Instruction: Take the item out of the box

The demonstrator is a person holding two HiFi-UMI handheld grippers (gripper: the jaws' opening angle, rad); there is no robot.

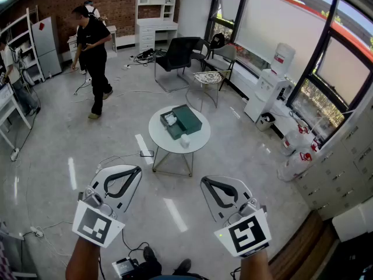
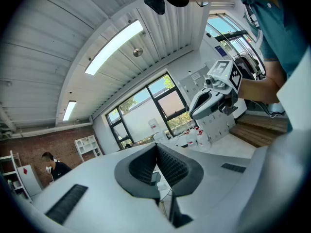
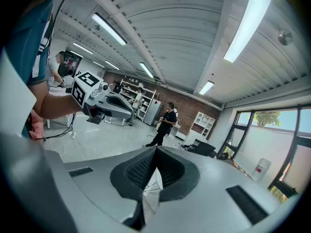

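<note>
A dark green box lies open on the round white table in the middle of the room, with a white item in its left half. A small white object stands beside the box near the table's front edge. My left gripper and right gripper hover over the floor well short of the table, both shut and empty. In the left gripper view the pads meet at the tip of the left gripper, and a bit of the box shows below. The right gripper likewise has its pads together.
A person in black walks at the back left. Behind the table stand a black chair and a small side table. A water dispenser and jugs line the right wall. Cables and a device lie by my feet.
</note>
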